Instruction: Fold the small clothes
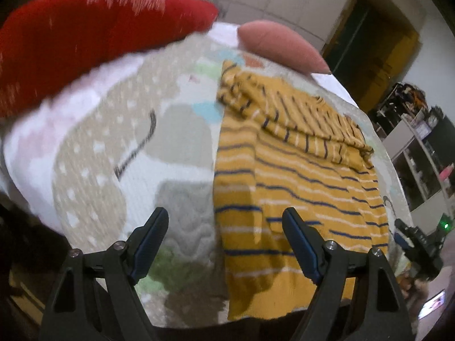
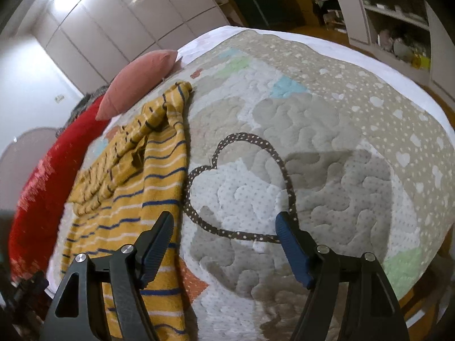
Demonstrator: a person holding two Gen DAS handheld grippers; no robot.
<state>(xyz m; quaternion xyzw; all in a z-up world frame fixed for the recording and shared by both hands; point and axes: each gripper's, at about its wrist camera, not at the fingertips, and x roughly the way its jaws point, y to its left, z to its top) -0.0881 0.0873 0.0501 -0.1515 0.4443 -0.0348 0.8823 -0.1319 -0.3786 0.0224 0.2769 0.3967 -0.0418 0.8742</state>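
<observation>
A small mustard-yellow garment with navy and white stripes lies flat on the quilted bed cover, its sleeves folded across the top. My left gripper is open and empty, hovering above the garment's near left edge. In the right wrist view the same garment lies at the left. My right gripper is open and empty, above the quilt just right of the garment's edge.
A red pillow and a pink pillow lie at the far end of the bed. They also show in the right wrist view: the red one, the pink one. White wardrobes and shelves stand beyond the bed.
</observation>
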